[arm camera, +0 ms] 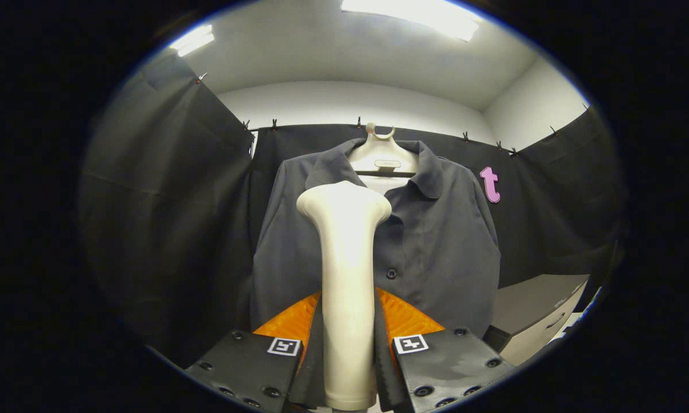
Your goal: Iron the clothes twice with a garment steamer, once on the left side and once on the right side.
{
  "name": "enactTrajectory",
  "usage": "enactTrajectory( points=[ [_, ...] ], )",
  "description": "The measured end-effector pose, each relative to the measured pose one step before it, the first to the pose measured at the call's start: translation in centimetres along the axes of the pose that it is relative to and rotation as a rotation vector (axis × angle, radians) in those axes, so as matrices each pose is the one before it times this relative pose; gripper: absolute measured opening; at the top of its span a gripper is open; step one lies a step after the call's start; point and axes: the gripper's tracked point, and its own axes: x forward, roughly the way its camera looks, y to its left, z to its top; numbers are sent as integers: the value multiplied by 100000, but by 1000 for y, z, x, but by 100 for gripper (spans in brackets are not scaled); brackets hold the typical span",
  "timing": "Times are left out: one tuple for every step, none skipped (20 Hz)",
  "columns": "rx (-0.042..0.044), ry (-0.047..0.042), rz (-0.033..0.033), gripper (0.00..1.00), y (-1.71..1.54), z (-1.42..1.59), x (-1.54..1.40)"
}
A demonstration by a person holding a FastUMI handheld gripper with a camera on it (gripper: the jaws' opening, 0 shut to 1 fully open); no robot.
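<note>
- While you hold it upright, the garment steamer (344,287) sits between the gripper (347,358) fingers, both pressing on its handle, one on each side; that's a firm pinch.
- Steamer head is at the top, wider than the handle, just in front of the shirt's chest, left of the button placket. Can't tell if the head touches the cloth.
- Your target, the dark shirt (436,241), hangs beyond the fingers on a pale hanger (383,154), front facing you, collar open, one button (391,274) visible just right of the steamer handle.
- Hanger hook sits at the top edge of the black cloth wall (161,218) behind the shirt; cloth is clipped along its top and wraps left, far and right.
- Right of the shirt, lower and nearer: a light grey cabinet (536,315) with a handle on its front.
- Above the cloth: white wall and ceiling, with two ceiling lights (413,14) on.
</note>
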Motion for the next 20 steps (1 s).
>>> enactTrajectory(
  points=[
    [-263, -311, -219, 45, 58, -204, 542],
    [-259, 326, -208, 45, -64, -238, 145],
    [-526, 158, 42, 45, -31, -190, 144],
    [-423, -5, -144, 45, -66, 6, 135],
    [-452, 165, -408, 45, -9, -137, 133],
    [-420, 411, -47, 45, -2, -146, 50],
    [-225, 478, 232, 45, 43, -245, 1],
    [-86, 392, 44, 45, 79, -229, -209],
    [-174, 267, -332, 45, -37, -235, -188],
    [-327, 217, -393, 45, -59, -135, -13],
    [-295, 257, -146, 45, -61, -84, -112],
    [48, 230, -96, 45, 25, -81, -17],
    [117, 264, -241, 45, -28, -94, -117],
    [-32, 225, -360, 45, -120, -53, 28],
    [-78, 167, -301, 45, -74, -119, -136],
    [-47, 167, -311, 45, 30, -90, -85],
    [-82, 87, -277, 45, -1, -72, -221],
    [-184, 189, -230, 45, -29, -204, -163],
    [-436, 410, 0, 45, -5, -194, -118],
    [-325, 544, 58, 45, 1, -143, -175]
  ],
)
